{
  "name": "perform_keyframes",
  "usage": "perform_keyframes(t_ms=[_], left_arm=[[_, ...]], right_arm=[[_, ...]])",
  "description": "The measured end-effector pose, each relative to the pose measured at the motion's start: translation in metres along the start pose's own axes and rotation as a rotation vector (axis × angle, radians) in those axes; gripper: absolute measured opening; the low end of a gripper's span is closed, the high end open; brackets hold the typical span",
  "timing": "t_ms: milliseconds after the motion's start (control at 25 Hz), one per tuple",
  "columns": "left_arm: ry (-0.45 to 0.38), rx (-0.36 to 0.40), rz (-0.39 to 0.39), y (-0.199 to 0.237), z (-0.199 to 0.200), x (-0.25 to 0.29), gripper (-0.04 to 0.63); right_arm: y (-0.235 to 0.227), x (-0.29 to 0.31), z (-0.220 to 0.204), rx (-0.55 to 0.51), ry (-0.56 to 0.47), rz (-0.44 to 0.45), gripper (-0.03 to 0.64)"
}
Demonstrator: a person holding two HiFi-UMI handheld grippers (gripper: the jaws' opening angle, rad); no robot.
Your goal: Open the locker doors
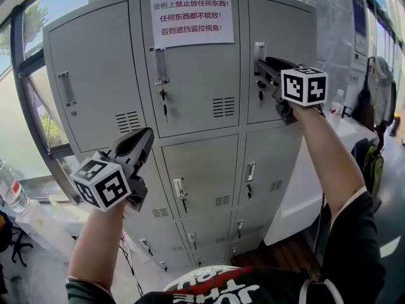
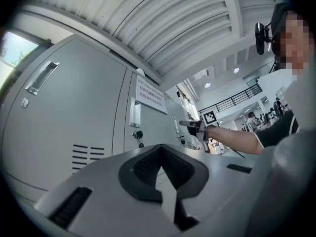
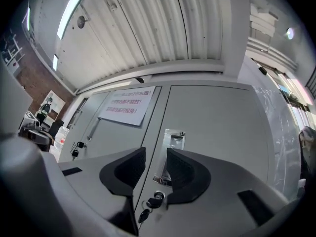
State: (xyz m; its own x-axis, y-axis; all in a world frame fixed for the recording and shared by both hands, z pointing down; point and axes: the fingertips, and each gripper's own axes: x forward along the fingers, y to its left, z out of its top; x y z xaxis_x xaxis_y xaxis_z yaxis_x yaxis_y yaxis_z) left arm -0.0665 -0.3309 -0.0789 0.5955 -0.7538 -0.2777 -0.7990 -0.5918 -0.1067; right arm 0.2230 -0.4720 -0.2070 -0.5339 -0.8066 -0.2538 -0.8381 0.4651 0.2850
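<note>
Big window (image 1: 35, 100) far L, then my L gripper (image 1: 144, 138) shut on nothing, clear of the tall grey sheet-metal locker bank (image 1: 190, 106), doors all closed, white paper notice w/ red print (image 1: 192, 20) top-centre, then my R gripper (image 3: 155, 167), jaws apart, lined up on the top-R door's silver recessed handle (image 3: 173, 141), white ribbed ceiling (image 3: 148, 23) overhead.
</note>
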Motion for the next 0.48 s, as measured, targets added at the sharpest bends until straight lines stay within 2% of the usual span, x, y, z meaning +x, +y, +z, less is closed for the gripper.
perform_keyframes(t_ms=[240, 480], left_arm=[[-0.038, 0.028, -0.030, -0.009, 0.041, 0.027, 0.005], [-0.044, 0.024, -0.058, -0.020, 0.058, 0.042, 0.005]], right_arm=[[-0.014, 0.020, -0.001, 0.025, 0.027, -0.017, 0.151], [-0.019, 0.027, -0.005, 0.089, 0.043, -0.006, 0.156]])
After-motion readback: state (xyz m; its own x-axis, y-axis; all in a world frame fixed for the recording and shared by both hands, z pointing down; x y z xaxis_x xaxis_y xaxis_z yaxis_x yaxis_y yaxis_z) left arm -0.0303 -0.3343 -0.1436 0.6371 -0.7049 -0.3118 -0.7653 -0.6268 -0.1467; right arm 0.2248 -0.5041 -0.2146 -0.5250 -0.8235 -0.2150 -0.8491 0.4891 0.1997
